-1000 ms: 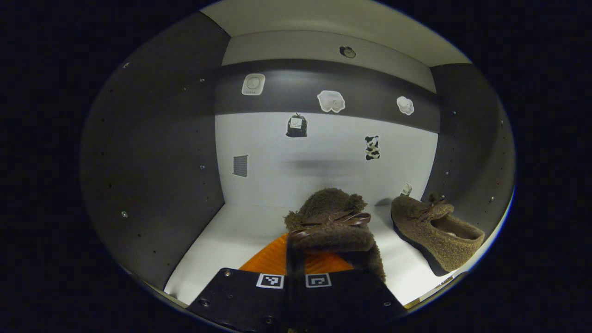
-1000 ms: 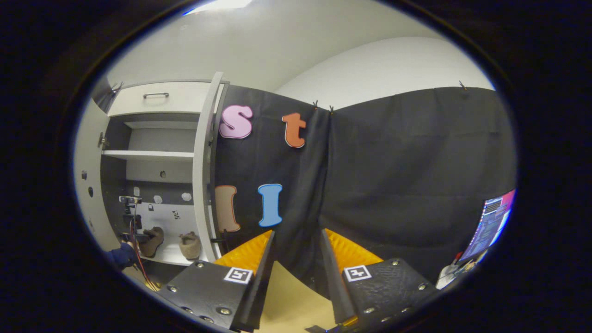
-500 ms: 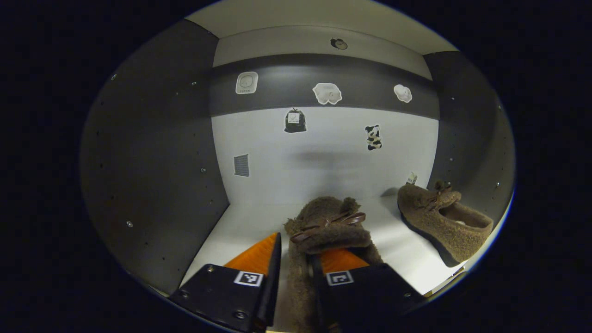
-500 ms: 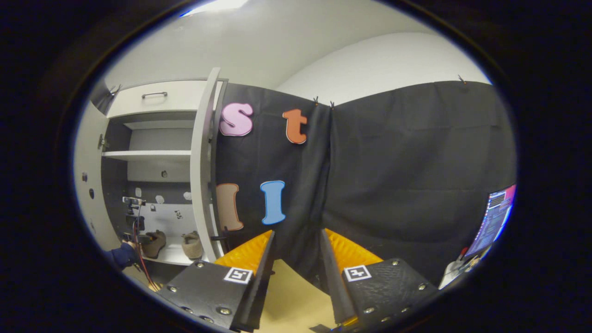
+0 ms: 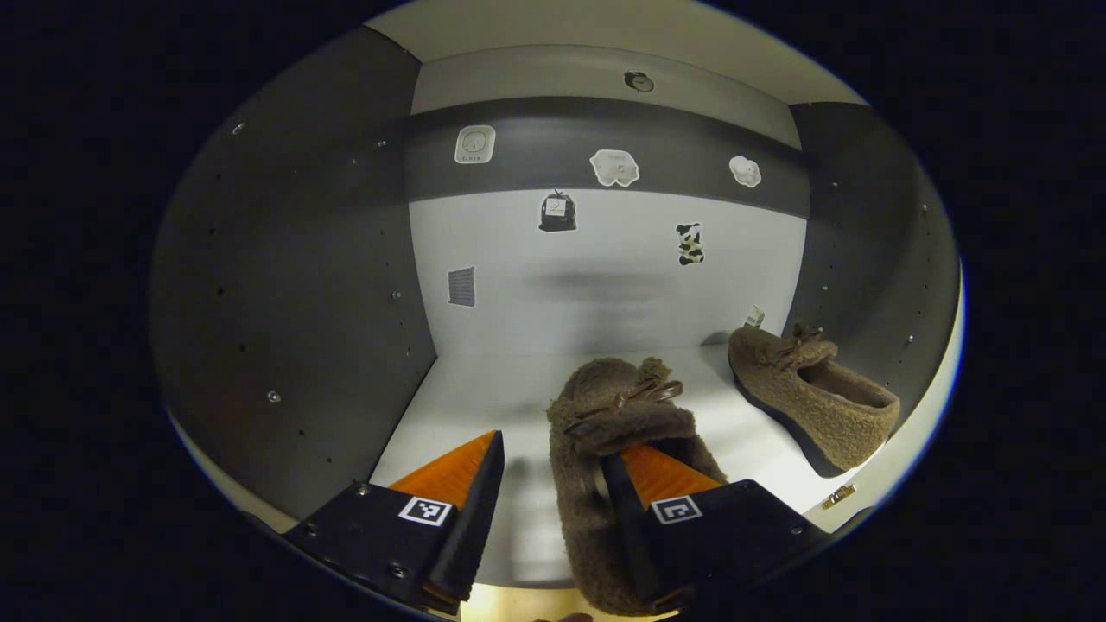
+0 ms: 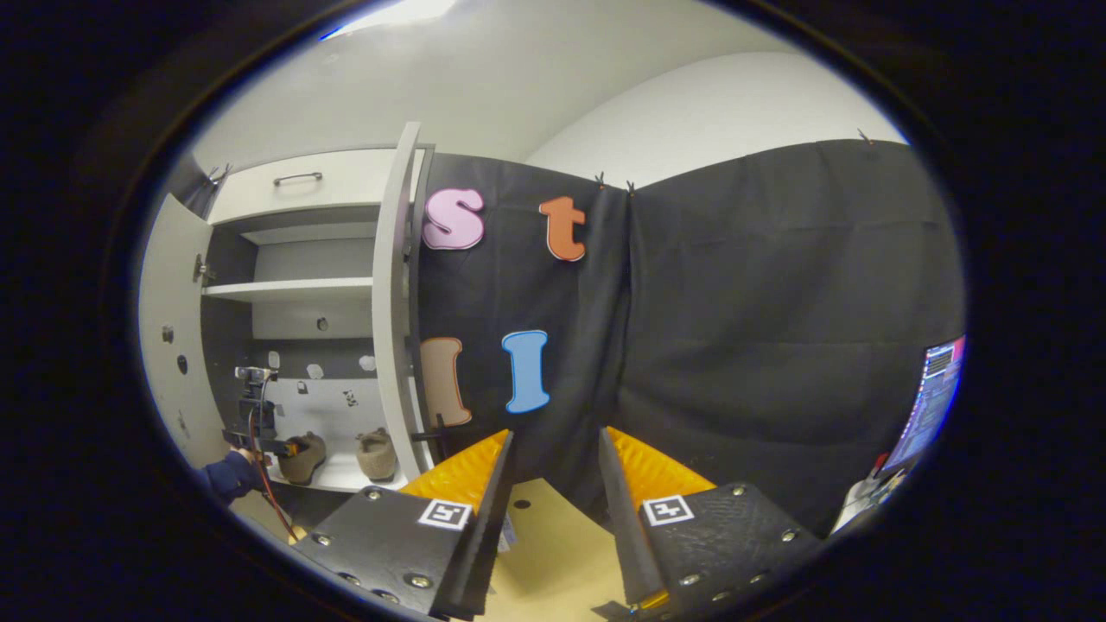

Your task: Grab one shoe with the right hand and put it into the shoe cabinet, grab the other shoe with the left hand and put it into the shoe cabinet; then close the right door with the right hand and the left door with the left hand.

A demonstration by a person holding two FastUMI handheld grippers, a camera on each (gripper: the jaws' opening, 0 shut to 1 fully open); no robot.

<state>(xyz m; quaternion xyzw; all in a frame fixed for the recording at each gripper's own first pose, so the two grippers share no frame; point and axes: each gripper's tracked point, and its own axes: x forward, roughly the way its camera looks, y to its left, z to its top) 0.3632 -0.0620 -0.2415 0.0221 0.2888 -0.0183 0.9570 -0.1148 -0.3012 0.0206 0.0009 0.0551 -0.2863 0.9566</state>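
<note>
1. The left gripper (image 5: 546, 484) sits at the mouth of the shoe cabinet (image 5: 285, 285), its fingers spread apart; its own view looks along the pale bottom shelf (image 5: 467, 389) toward the back wall.
2. A fuzzy brown shoe with a bow (image 5: 605, 432) lies on that shelf directly ahead of the gripper, toe pointing away; the left finger (image 5: 467, 510) stands clear of it with bare shelf between; the right finger (image 5: 626, 510) is against or inside the shoe's heel opening, and I cannot tell whether it touches; the shoe is not clamped.
3. The second fuzzy brown shoe (image 5: 808, 397) rests farther ahead and to the right of the left gripper, near the cabinet's right inner wall, apart from the first shoe.
4. Small stickers (image 5: 615, 168) dot the back wall above both shoes.
5. The right gripper (image 6: 553, 510) hangs well away from the cabinet with its fingers apart and nothing between them; the black cloth lies ahead of it and tan floor below.
6. In the right gripper view the cabinet is far ahead to the left; the right door (image 6: 393, 302) and left door (image 6: 168, 328) both stand open.
7. A dark sleeve (image 6: 226, 477) reaches toward the bottom shelf there, where both shoes sit side by side.
</note>
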